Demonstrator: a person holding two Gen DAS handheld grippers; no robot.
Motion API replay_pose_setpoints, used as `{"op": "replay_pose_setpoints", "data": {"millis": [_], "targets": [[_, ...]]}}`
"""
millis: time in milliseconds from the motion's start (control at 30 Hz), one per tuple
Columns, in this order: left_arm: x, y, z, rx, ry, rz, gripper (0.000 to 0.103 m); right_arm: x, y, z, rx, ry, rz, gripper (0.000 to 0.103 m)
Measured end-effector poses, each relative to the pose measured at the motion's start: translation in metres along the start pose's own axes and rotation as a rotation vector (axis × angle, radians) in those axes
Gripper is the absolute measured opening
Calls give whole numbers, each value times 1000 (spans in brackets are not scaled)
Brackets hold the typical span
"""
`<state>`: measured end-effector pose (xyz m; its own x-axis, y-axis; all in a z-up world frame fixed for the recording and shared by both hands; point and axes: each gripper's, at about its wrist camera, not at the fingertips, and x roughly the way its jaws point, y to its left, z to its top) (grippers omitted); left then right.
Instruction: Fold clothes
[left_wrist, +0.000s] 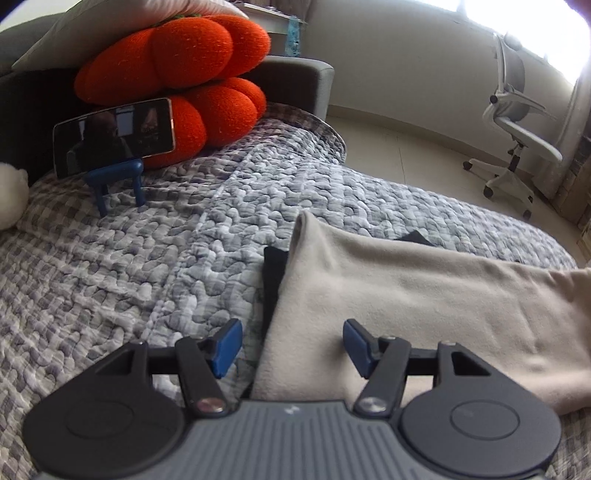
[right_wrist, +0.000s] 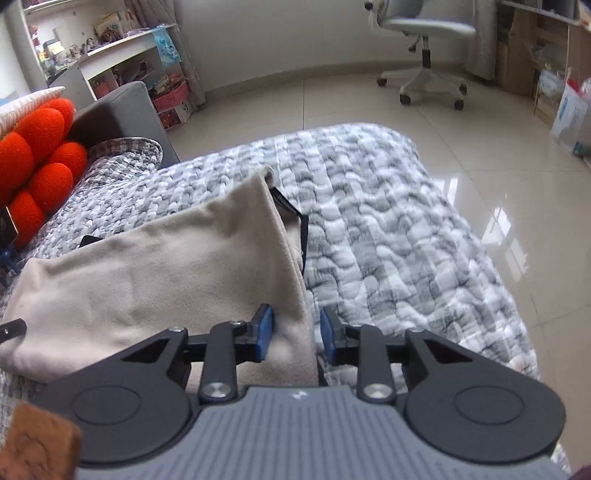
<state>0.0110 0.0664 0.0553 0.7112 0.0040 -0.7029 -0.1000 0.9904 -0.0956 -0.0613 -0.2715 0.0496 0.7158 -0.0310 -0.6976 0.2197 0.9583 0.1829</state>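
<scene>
A beige folded garment (left_wrist: 424, 295) lies flat on the grey quilted bed (left_wrist: 147, 258), with a dark garment (left_wrist: 273, 280) peeking out under its edge. My left gripper (left_wrist: 293, 345) hovers over the beige garment's left edge, jaws wide apart and pressing on nothing. In the right wrist view the same beige garment (right_wrist: 166, 266) stretches to the left, and the dark piece (right_wrist: 291, 214) shows along its right side. My right gripper (right_wrist: 295, 332) straddles the garment's near right edge. Its blue pads stand apart, with the cloth lying loose between them.
Orange cushions (left_wrist: 177, 74) and a phone on a blue stand (left_wrist: 114, 136) sit at the head of the bed. A white office chair (right_wrist: 424, 55) stands on the tiled floor beyond the quilt's edge (right_wrist: 461, 229). Cluttered shelves (right_wrist: 129, 55) line the far wall.
</scene>
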Motion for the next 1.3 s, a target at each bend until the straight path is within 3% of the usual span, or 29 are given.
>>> {"op": "replay_pose_setpoints", "data": {"millis": [67, 300, 767, 800, 833, 867, 900, 1000, 1067, 1167, 1300], "targets": [[-1, 10, 5, -46, -8, -22, 62, -5, 1, 4, 9, -52, 16, 39], [14, 24, 29, -166, -26, -128, 62, 6, -8, 25, 117, -132, 89, 39], [62, 9, 54, -152, -7, -183, 60, 50, -3, 40, 41, -124, 108, 39], [66, 9, 55, -155, -2, -186, 57, 52, -4, 41, 45, -120, 105, 39], [70, 9, 56, -158, 2, -189, 53, 53, -5, 41, 53, -118, 101, 31], [73, 9, 56, -159, 6, -191, 42, 53, -6, 41, 62, -117, 97, 18], [75, 10, 57, -164, 8, -193, 30, 52, -9, 41, 84, -110, 101, 16], [76, 16, 59, -205, -3, -206, 13, 45, -20, 41, 169, -101, 127, 12], [70, 25, 60, -254, -39, -242, 11, 37, -30, 41, 241, -119, 141, 6], [62, 31, 62, -293, -95, -283, 9, 22, -43, 38, 351, -169, 184, 6], [68, 26, 61, -278, -92, -247, 8, 33, -32, 37, 290, -126, 140, 6]]}}
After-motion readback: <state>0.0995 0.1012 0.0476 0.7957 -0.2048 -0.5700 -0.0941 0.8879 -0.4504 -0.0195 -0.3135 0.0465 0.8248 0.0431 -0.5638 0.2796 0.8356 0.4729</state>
